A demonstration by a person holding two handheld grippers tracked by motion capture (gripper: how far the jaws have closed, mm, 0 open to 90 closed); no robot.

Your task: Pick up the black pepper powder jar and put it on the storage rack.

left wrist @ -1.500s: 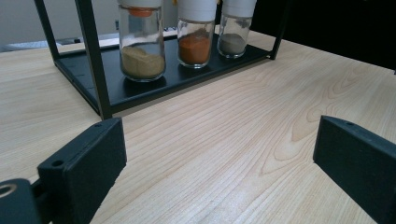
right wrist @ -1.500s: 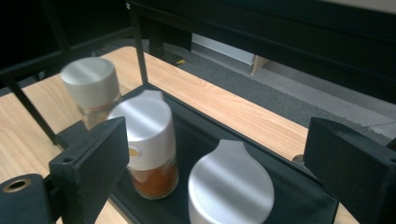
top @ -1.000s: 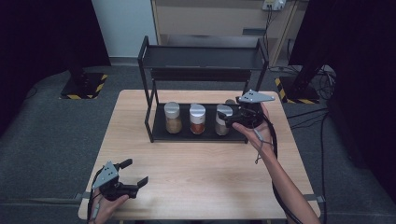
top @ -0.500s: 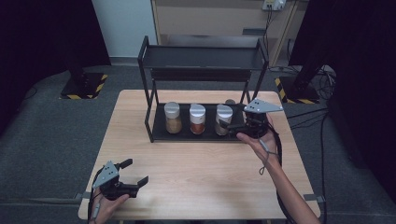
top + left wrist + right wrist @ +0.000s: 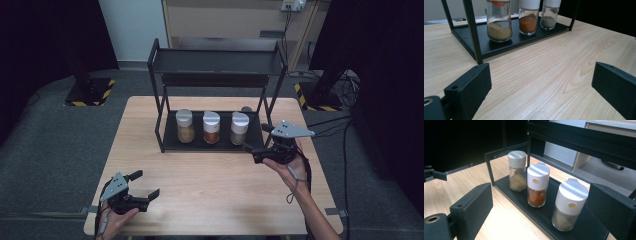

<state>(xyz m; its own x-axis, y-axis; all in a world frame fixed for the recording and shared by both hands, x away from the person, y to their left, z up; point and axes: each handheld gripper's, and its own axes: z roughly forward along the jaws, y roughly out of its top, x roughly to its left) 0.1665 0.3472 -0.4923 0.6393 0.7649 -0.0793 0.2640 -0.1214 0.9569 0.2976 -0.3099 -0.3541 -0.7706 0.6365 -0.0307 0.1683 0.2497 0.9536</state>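
Observation:
A black two-tier rack (image 5: 218,62) stands at the back of the wooden table (image 5: 215,185). Its lower shelf holds three spice jars: a tan one with a grey cap (image 5: 185,126) (image 5: 517,171), an orange-red one with a white cap (image 5: 211,127) (image 5: 537,185), and a grey-brown one with a white cap (image 5: 239,128) (image 5: 569,205). My right gripper (image 5: 255,137) (image 5: 541,205) is open and empty, just off the shelf's right front, jaws facing the jars. My left gripper (image 5: 145,183) (image 5: 541,82) rests open near the front left edge, holding nothing.
The rack's upper shelf is bare. Its black uprights (image 5: 472,30) stand between the left gripper and the jars. Bare wood lies between rack and front edge. Behind the table are a wooden cabinet (image 5: 225,20) and cables on the floor (image 5: 345,80).
My right gripper has drawn back from the grey-brown jar toward the table's front right, leaving the jar standing on the shelf. The left gripper has stayed put.

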